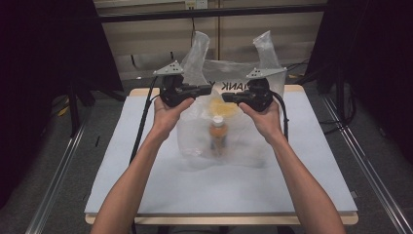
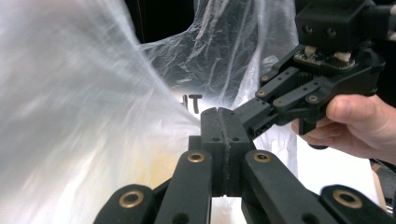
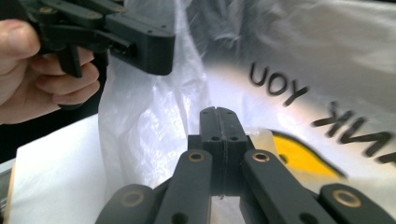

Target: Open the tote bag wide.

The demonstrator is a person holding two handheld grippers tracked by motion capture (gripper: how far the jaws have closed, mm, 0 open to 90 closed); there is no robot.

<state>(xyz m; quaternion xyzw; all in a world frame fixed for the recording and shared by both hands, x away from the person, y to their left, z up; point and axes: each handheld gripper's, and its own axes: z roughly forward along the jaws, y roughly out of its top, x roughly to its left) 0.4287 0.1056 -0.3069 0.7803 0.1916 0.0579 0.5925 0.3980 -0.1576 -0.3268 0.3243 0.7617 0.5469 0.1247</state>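
Two tongs are held up over the bench [image 1: 146, 195], each pressed together on the thin film of a clear plastic bag [image 1: 234, 141] near its mouth: the left tongs [image 1: 207, 89] at the left side, the right tongs [image 1: 228, 97] at the right, tips facing each other. The bag hangs below and between them, its base resting on the bench. An orange bottle [image 1: 217, 135] is seen inside, lying under the gap between the tongs, its long axis running away from the person, about equally near both hands.
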